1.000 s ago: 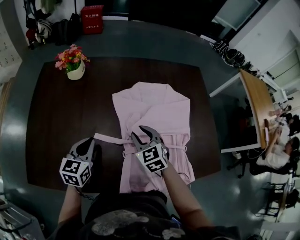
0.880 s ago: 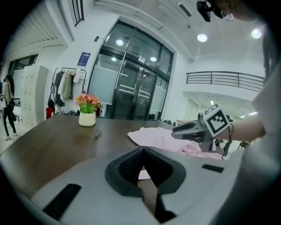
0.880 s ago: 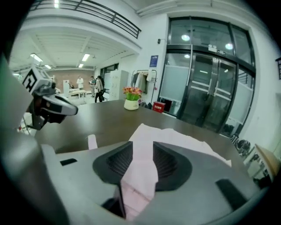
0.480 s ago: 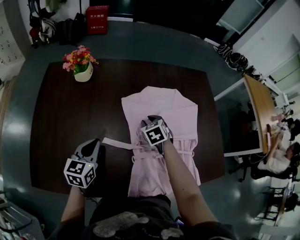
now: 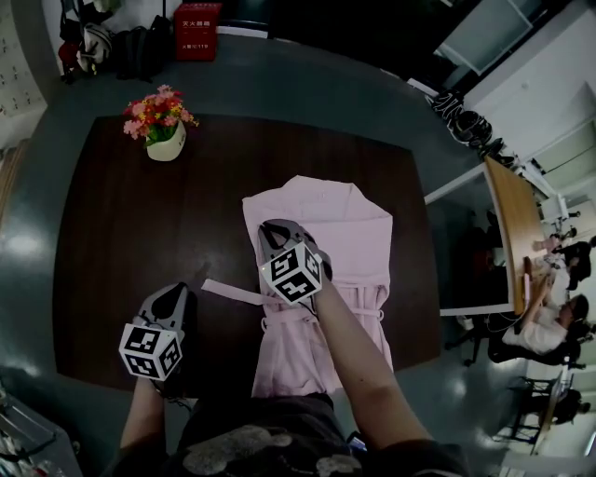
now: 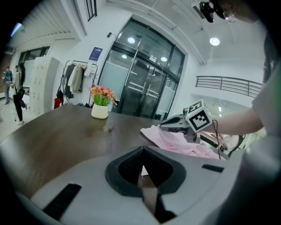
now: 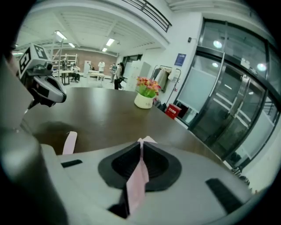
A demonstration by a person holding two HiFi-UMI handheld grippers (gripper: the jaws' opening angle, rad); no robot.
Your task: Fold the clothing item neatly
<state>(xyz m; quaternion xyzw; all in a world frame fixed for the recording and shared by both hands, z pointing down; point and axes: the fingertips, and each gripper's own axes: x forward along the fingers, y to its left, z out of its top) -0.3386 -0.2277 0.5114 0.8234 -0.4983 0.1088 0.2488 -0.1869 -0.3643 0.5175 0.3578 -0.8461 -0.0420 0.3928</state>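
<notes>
White print on the red box is unreadable

a flower pot stands far left on the dark table, perhaps a red crate beyond.

The right tool is closing its jaws on a fold of pink cloth. A pink strip lies on the dark counter. A flowerpot stands farther away.
</notes>
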